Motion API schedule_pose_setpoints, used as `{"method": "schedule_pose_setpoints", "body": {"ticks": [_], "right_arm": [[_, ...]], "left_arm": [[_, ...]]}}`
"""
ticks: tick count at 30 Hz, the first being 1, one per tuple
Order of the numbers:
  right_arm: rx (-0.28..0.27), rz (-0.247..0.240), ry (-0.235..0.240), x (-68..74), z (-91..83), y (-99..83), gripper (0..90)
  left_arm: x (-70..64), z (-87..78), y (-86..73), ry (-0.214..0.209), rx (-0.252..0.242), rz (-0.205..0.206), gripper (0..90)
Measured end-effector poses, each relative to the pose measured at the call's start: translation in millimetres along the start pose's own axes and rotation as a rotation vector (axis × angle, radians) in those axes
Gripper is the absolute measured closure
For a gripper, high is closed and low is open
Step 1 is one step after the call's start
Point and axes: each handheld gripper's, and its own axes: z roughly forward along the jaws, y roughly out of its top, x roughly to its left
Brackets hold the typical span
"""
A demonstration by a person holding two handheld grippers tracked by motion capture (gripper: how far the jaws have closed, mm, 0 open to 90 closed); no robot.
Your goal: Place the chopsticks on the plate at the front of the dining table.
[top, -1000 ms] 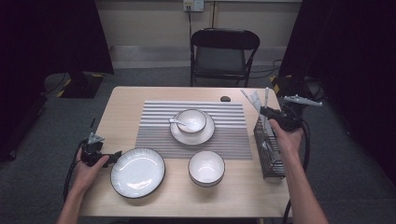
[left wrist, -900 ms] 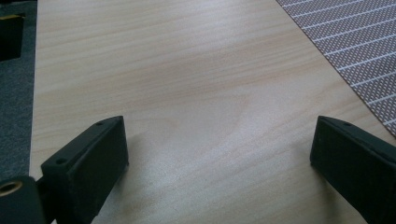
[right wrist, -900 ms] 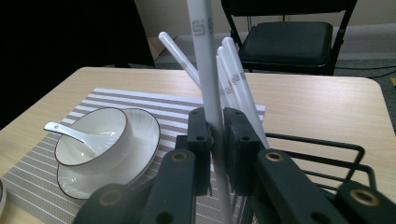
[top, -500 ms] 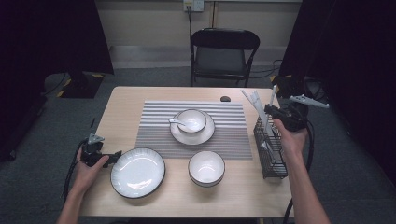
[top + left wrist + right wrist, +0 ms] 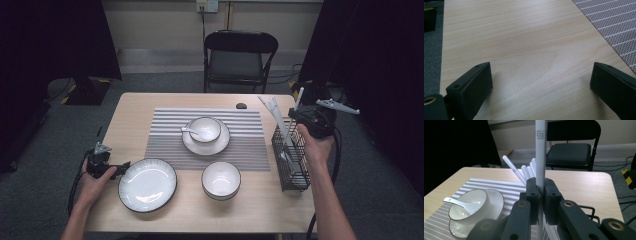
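We see the right claw (image 5: 541, 192) clamped on 1 white chopstick (image 5: 541, 150), its jaws pressed together against the stick, which stands nearly upright between them. In the high view the right claw (image 5: 300, 116) hangs above the far end of the black wire cutlery basket (image 5: 291, 160) at the right edge of the counter (image 5: 140, 105), with the chopstick (image 5: 298, 97) rising from it. More white sticks (image 5: 274, 112) lean out of the basket toward the far left; in the right gripper view these sticks (image 5: 524, 171) fan out just behind the jaws.

The left claw (image 5: 541, 82) is wide apart, holding nothing, its 2 jaws low over bare wood. In the high view the left claw (image 5: 120, 165) sits at the near left of the counter, just beside the rim of the large white plate (image 5: 147, 185); we cannot tell whether it touches the rim.

On the counter a grey striped mat (image 5: 165, 145) lies in the middle, carrying a small bowl (image 5: 204, 129) with a white spoon (image 5: 190, 131) on a saucer (image 5: 220, 145). A second white bowl (image 5: 220, 179) stands near the mat's near edge, right of the plate. A small dark object (image 5: 241, 105) lies at the far edge.

Beyond the counter stands a black folding chair (image 5: 240, 55) against a pale wall, with dark curtains (image 5: 55, 40) on both sides and grey carpet (image 5: 30, 165) below.
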Motion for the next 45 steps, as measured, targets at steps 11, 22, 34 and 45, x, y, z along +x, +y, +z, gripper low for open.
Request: {"method": "schedule_pose_setpoints", "body": {"ticks": [11,22,34,45], "right_arm": [[-0.017,-0.009,0.006,1.9,-2.5,8.1,85.0],[-0.034,-0.024,-0.002,8.1,-6.9,27.8,85.1],[-0.080,-0.043,-0.002,14.9,-15.5,48.0,85.2],[-0.103,-0.059,-0.006,20.1,-17.8,62.9,85.2]], "left_arm": [[0.0,0.0,0.0,0.000,0.000,0.000,3.9],[0.0,0.0,0.0,0.000,0.000,0.000,3.8],[0.0,0.0,0.0,0.000,0.000,0.000,3.8],[0.0,0.0,0.0,0.000,0.000,0.000,3.8]]}}
